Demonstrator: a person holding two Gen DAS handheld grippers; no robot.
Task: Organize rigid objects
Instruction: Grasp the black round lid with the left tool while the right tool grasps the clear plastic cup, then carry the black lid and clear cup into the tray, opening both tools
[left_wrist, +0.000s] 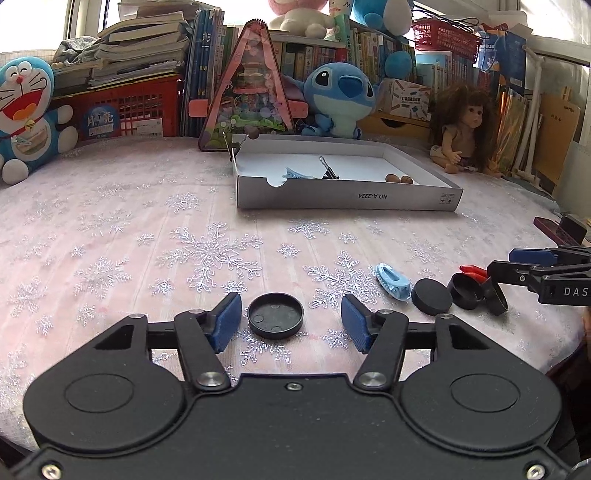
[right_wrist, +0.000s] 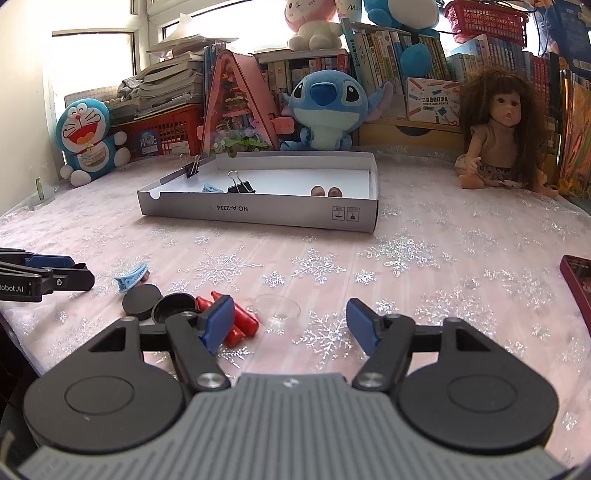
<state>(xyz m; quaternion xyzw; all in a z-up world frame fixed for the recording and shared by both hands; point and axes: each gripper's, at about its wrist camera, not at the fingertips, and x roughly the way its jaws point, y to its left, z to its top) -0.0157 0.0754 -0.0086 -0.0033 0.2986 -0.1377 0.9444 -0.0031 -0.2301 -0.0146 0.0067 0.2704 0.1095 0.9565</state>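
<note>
I am bracketing the black round lid (left_wrist: 275, 315) with the spread left gripper (left_wrist: 291, 319); next, pinching it and carrying it to the white box (left_wrist: 347, 195).

Right gripper (right_wrist: 290, 325) hovers open over the tablecloth (right_wrist: 443, 258).
Red clips (right_wrist: 236, 325) touch its left pad; a clear dish (right_wrist: 275, 308) lies between the jaws.

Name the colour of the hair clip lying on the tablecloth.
Light blue hair clip; the left wrist view shows it best.

Bright window (right_wrist: 92, 55) at left rear, probably overexposed; crammed bookshelves (right_wrist: 388, 48) along the desk's (right_wrist: 443, 251) far edge.
</note>
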